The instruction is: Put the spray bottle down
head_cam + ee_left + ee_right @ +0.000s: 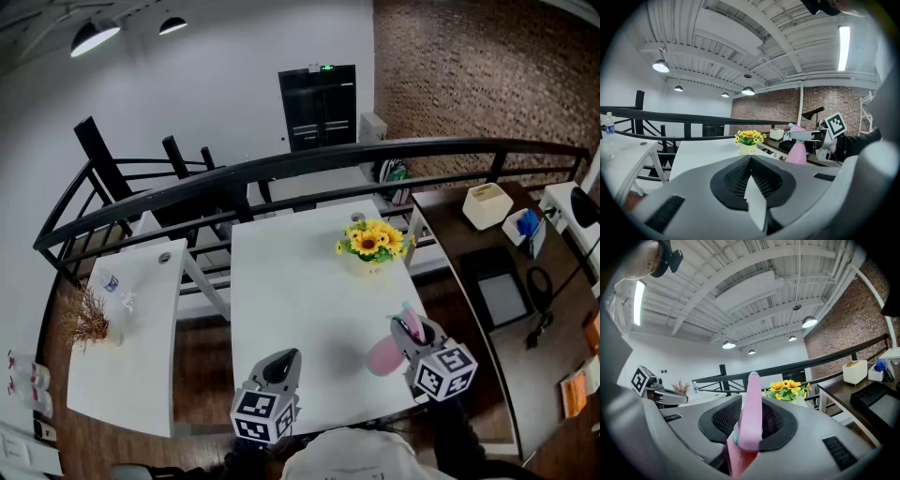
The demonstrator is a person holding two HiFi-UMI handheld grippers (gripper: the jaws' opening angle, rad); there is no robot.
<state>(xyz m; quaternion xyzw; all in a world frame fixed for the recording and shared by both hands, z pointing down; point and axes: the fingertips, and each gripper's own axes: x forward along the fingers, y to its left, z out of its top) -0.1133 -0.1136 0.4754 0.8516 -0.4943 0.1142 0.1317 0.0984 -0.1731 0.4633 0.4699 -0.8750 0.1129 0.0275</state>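
**Head view:** At the near edge of a white desk [300,291], the right claw [410,330] is clamped on the head of a pink spray bottle [382,357]. The bottle's body sits below the jaws over the desk's right front corner. Whether its base touches the top cannot be told from here. The left claw [279,364] hovers to its left over the same edge, jaws drawn together with nothing between them. A pot of sunflowers [373,246] stands near the far right corner, well apart from both claws. A black railing [281,169] curves behind the desk. A second desk [127,356] to the left carries a dried plant [89,323].

**Left gripper view:** The left claw [750,157] points out over the white desk [698,154], its jaws closed tip to tip and empty. Beyond it to the right, the pink spray bottle [797,151] stands upright in the right claw [802,136], its base hidden behind the left claw's body. The sunflowers [749,137] sit farther back, near the centre.

**Right gripper view:** The right claw [751,399] presses its jaws on either side of the pink spray bottle [750,427], whose top rises between them. The left claw [670,397] shows at the left. The sunflowers [787,389] lie ahead, slightly right. A white box [854,372] rests on a dark side desk [843,394] at the right.
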